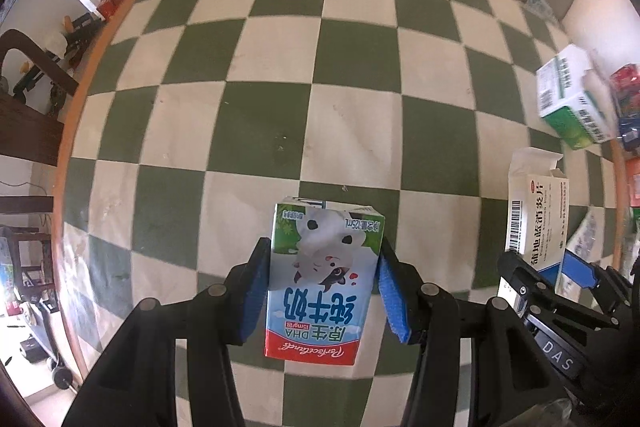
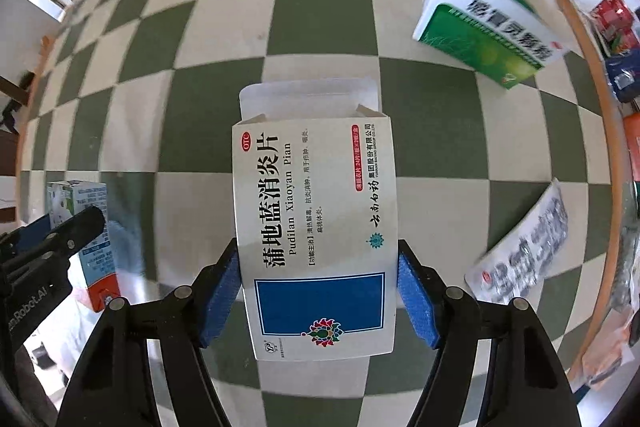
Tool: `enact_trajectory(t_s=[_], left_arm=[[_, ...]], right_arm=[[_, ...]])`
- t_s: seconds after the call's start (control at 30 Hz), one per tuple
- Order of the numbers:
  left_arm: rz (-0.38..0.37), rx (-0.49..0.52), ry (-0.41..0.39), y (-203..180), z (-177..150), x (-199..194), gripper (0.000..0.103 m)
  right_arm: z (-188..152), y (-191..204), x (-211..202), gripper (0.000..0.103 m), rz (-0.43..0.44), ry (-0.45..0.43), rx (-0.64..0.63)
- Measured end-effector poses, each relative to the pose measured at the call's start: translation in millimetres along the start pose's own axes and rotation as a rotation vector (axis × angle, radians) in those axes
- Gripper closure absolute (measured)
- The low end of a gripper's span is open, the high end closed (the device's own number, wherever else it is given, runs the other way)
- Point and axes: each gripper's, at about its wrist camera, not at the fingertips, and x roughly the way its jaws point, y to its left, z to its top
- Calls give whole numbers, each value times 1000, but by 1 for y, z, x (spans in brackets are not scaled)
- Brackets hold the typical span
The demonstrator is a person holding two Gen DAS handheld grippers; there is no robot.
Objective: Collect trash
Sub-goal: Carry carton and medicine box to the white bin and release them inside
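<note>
One milk carton (image 1: pixel 324 275), two medicine boxes (image 2: pixel 316 227) (image 2: pixel 488 27), one foil packet (image 2: pixel 524 251)

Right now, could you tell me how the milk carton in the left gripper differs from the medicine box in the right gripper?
The milk carton is sealed, while the medicine box has its end flap open. The carton carries a cartoon cow and a red band; the box is white with a solid blue rectangle. Both are clamped between blue pads above the checkered tablecloth.

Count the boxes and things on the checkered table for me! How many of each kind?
Milk cartons: 1, the milk carton in the left gripper.
Medicine boxes: 2, the white box in the right gripper and the green box lying on the tablecloth.
Flat packets: 1, the packet near the table edge.
Total: 4
</note>
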Motion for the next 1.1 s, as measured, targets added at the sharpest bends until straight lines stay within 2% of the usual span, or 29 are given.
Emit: enact_trajectory(t_s=[0.2, 0.33, 0.43, 0.6, 0.73, 0.87, 1.0, 1.1], left_arm=[[-45, 17, -95, 23, -33, -53, 56], [-91, 43, -156, 47, -71, -87, 56], [-135, 78, -194, 62, -108, -105, 56], [-190, 133, -220, 100, -176, -126, 56], [-233, 139, -166, 131, -231, -129, 56], [-243, 156, -53, 151, -289, -105, 56], [-228, 143, 82, 164, -332, -52, 56], [-223, 100, 182, 170, -356, 8, 56]], right_arm=[[-16, 10, -56, 29, 10, -86, 17], [-51, 18, -103, 29, 18, -163, 44], [-90, 21, -141, 29, 30, -222, 76], [-178, 49, -189, 29, 39, -307, 143], [-259, 73, -208, 29, 70, -311, 202], [-335, 93, -196, 29, 93, -238, 227], [-392, 98, -150, 29, 118, -127, 252], [-429, 92, -85, 29, 159, -11, 297]])
